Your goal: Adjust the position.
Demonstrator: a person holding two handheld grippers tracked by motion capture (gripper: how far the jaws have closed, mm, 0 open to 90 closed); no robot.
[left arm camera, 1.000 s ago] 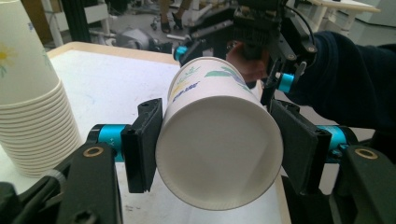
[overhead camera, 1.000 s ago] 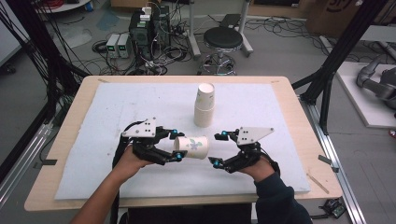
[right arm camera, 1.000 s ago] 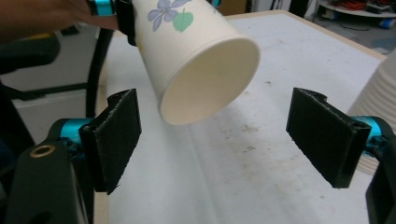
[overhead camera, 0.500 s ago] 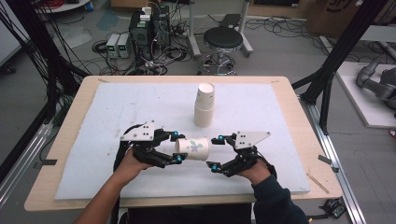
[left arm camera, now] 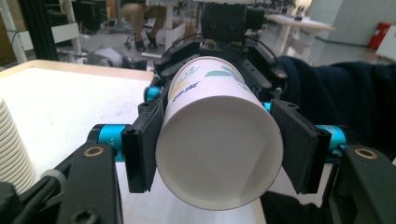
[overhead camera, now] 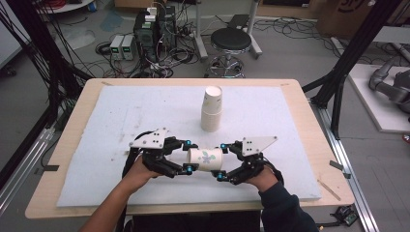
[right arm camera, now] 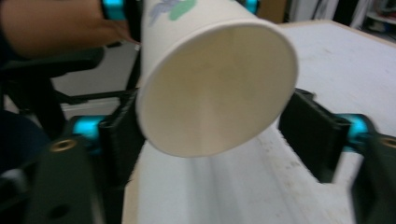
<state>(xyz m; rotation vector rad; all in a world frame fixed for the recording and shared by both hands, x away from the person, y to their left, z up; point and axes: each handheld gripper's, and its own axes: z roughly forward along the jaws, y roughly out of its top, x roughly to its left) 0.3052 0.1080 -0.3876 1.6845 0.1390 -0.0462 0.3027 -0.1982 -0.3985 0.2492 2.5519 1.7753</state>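
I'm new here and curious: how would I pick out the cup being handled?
Near the front edge of the white mat, the printed paper cup lies sideways between the left gripper and right gripper. Unlike the upright stack of cups behind, it is single and off the mat.

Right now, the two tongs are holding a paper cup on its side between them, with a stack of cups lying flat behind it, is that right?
Not quite. The cup does lie on its side between the left tongs and the right tongs, but the stack behind it stands upright on the table, rims down, as the high view shows.
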